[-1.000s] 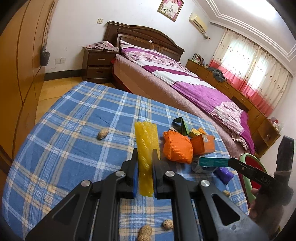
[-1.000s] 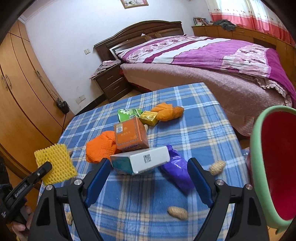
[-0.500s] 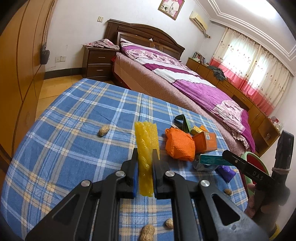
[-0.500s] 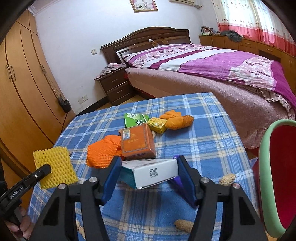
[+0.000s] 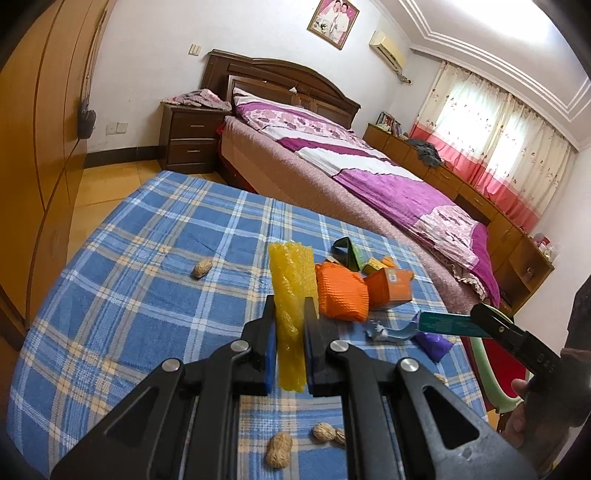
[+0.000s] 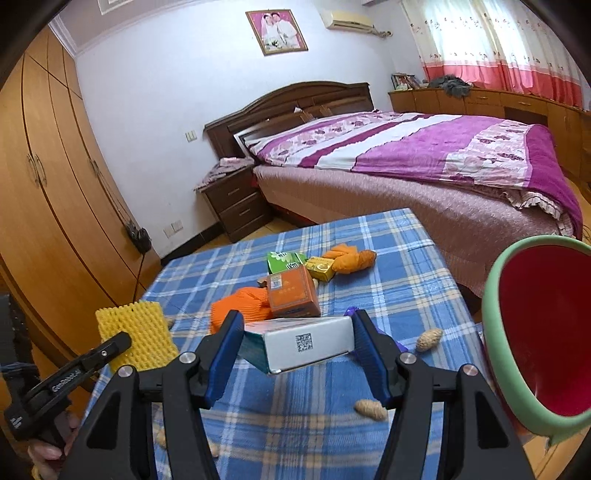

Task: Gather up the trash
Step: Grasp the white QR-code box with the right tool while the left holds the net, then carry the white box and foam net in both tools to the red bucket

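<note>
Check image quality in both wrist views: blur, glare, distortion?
Left wrist view: sharp, the curtained window blown out at upper right, strong fisheye bending of the wardrobe, dark corner vignette. Right wrist view: also sharp, QR code on the white box readable, window overexposed, bin rim stretched at the edge.

Left part of checked tablecloth [image 5: 122, 295] left open, one peanut [image 5: 202, 267] only; centre blocked by orange foam net [image 5: 341, 295], orange carton [image 5: 391, 288], green carton [image 6: 284, 260]; right edge flanked by red bin [image 6: 491, 317]
</note>
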`<state>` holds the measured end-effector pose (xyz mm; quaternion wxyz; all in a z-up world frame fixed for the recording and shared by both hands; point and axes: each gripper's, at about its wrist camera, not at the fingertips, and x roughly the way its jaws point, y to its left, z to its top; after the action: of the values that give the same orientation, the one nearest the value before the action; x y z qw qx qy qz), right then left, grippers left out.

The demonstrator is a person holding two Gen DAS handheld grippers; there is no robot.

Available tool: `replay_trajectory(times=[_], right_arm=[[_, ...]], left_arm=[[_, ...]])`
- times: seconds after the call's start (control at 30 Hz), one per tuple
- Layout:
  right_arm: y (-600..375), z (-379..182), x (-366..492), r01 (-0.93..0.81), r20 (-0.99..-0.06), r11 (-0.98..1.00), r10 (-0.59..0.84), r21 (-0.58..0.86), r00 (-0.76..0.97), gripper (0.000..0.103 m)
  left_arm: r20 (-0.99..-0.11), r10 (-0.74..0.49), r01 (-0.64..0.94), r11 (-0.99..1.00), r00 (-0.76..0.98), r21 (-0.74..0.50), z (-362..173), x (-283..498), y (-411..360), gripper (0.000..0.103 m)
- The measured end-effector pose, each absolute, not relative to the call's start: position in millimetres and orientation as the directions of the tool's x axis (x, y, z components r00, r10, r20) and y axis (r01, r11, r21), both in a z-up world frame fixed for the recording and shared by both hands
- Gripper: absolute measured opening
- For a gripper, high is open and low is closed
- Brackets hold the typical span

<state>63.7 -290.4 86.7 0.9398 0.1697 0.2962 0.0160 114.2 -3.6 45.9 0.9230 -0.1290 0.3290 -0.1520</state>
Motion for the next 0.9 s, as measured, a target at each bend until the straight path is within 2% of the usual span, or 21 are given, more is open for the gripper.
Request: replay_trajectory(times=[0.9], right_arm=[[-324, 131, -43, 0.153, -0.432, 0.910, 0.031, 0.385, 0.901, 0.063]], left_arm=[[-0.491, -0.452, 0.332, 0.889, 0.745, -0.314, 101, 47, -35, 0.011]])
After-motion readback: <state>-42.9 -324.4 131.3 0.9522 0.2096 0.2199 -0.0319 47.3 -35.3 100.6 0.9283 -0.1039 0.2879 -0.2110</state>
